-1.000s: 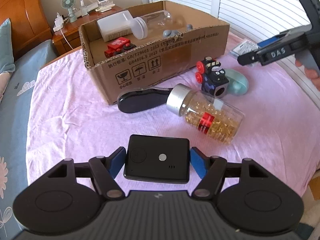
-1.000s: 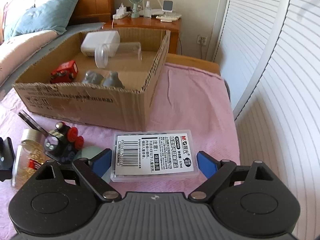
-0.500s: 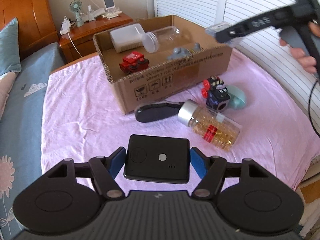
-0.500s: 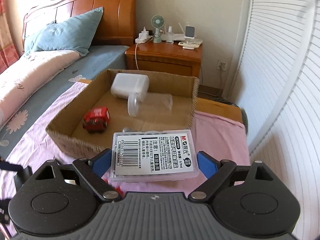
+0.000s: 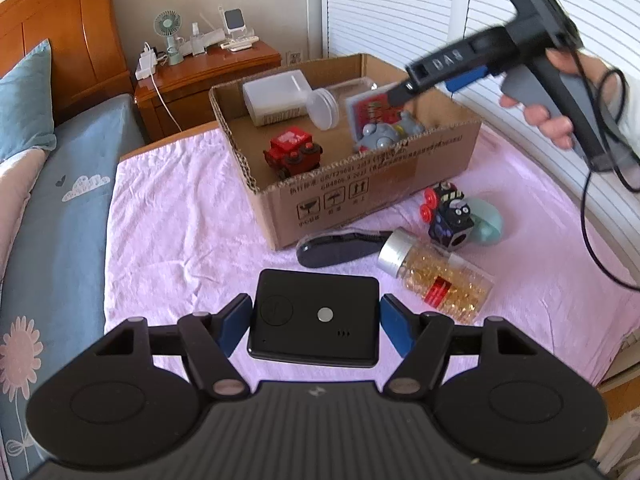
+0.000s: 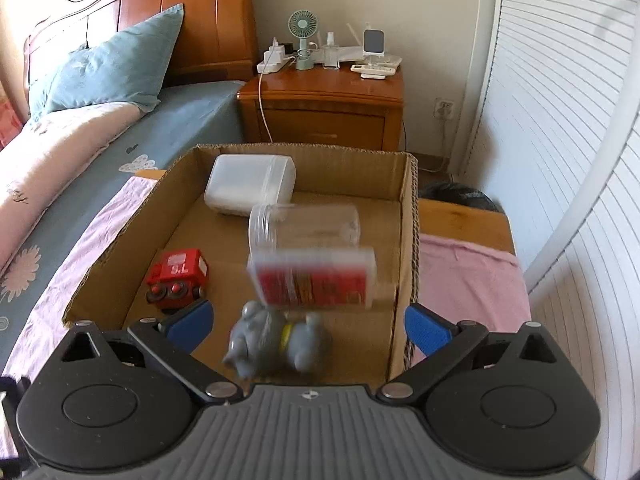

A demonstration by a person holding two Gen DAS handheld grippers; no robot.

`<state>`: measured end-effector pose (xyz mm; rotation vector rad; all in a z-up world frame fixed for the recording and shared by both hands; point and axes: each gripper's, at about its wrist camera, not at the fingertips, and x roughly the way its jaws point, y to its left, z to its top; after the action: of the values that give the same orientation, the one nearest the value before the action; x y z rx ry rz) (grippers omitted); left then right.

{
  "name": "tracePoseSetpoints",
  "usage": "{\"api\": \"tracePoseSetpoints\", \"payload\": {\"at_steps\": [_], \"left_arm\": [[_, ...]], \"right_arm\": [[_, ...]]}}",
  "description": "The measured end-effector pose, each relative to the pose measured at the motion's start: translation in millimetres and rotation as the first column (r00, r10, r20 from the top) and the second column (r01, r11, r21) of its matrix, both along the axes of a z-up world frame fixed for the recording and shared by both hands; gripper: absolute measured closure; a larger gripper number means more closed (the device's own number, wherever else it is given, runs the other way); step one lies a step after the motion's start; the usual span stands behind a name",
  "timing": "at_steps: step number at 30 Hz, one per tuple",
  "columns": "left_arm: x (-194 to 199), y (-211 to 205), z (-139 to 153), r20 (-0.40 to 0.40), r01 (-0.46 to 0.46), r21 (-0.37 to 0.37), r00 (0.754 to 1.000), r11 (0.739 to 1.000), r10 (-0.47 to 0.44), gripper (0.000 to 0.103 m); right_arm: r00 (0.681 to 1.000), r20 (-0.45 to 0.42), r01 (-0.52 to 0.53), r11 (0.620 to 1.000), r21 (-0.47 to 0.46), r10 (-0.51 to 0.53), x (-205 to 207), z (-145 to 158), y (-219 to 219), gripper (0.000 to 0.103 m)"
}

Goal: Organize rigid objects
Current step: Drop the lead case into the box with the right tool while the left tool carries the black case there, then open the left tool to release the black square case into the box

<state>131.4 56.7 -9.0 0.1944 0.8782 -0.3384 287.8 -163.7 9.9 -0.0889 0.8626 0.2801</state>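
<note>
Bedroom: pink cloth (image 5: 172,216) over a table beside the bed.
Box: cardboard box (image 6: 404,216) collects the rigid things.
Right gripper (image 6: 306,320): jaws spreading, red-labelled case (image 6: 316,278) dropping free into it.
Left gripper (image 5: 316,320): pinching black device (image 5: 314,316), waiting near.

I count one cardboard box (image 5: 360,184) holding five things, namely one white container (image 5: 276,98), one clear jar (image 5: 332,104), one red-labelled case (image 6: 316,280), one red toy truck (image 5: 294,152) and one grey figure (image 6: 276,340).

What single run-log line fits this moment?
left hand-held gripper: holds black device | right hand-held gripper: opening, nothing between | red-labelled case: in cardboard box
</note>
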Motion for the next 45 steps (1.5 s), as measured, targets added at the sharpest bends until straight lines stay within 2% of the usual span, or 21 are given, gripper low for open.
{"api": "tracePoseSetpoints", "payload": {"at_steps": [6,13,22,27,36,38,40,45], "left_arm": [[6.0,-1.5,15.0,0.029,-0.004,-0.013,1.000,1.000,0.004,0.033],[24.7,-11.4,33.2,0.055,0.007,-0.021,0.998,1.000,-0.006,0.033],[88.9,-27.0,47.4,0.065,-0.021,-0.026,0.998,0.999,0.023,0.033],[135.5,-39.6,43.4,0.057,-0.051,-0.009,0.997,0.999,0.051,0.033],[198.9,-47.1,19.0,0.005,-0.117,0.009,0.993,0.993,0.117,0.033],[205.4,-44.3,17.0,0.009,-0.134,-0.005,0.991,0.991,0.134,0.028],[207.0,-41.9,17.8,0.023,-0.148,-0.021,0.989,0.989,0.148,0.012],[196.7,-39.2,24.2,0.037,-0.158,-0.016,0.987,0.987,0.159,0.011]], "right_arm": [[0.999,-0.038,0.020,0.999,0.032,-0.019,-26.5,8.3,-11.6,0.000],[0.991,-0.093,0.103,0.994,0.034,-0.099,-63.5,9.1,-23.1,0.000],[0.972,-0.090,0.218,0.976,0.018,-0.216,-113.7,-1.8,-32.0,0.000],[0.964,-0.084,0.254,0.967,0.027,-0.251,-126.1,-7.9,-35.2,0.000],[0.956,-0.116,0.273,0.962,0.030,-0.268,-115.6,-20.4,-45.4,0.000],[0.956,-0.121,0.271,0.962,0.026,-0.266,-113.2,-23.1,-45.2,0.000],[0.957,-0.126,0.266,0.964,0.025,-0.261,-112.3,-25.0,-44.5,0.000],[0.958,-0.122,0.266,0.964,0.031,-0.260,-114.8,-23.2,-46.4,0.000]]}}
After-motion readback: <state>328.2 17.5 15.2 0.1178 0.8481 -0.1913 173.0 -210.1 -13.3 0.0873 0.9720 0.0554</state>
